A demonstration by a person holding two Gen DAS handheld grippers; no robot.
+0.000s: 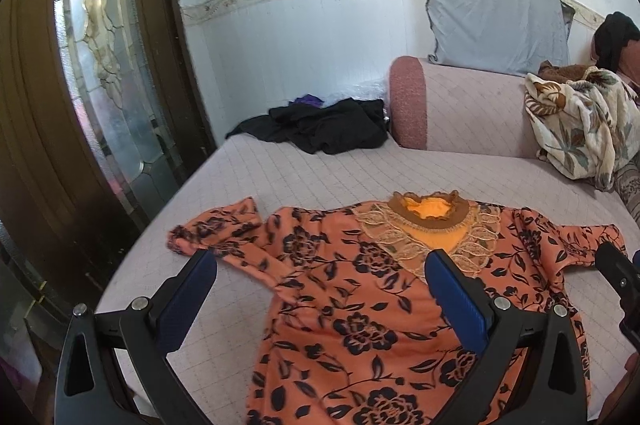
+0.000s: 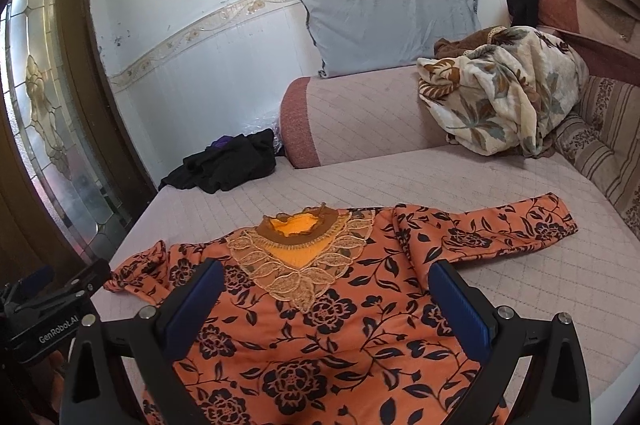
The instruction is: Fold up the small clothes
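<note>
Left wrist view: left gripper (image 1: 320,289) wide open, holding nothing, above the orange top (image 1: 352,325) spread flat on the bed (image 1: 280,177). Right wrist view: right gripper (image 2: 326,299) likewise open, empty; cloth looks soft, light; pinch the sleeve (image 2: 500,231) near its cuff.

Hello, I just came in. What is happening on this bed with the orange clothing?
A person holds two grippers above an orange long-sleeved top with a black flower print, which lies spread flat, front up, on the pale pink quilted bed cover. The left gripper and the right gripper are both open and hold nothing. One sleeve lies stretched out to the right; the other is bunched at the left. No fold is made yet. A black pile of clothes waits near the wall.
</note>
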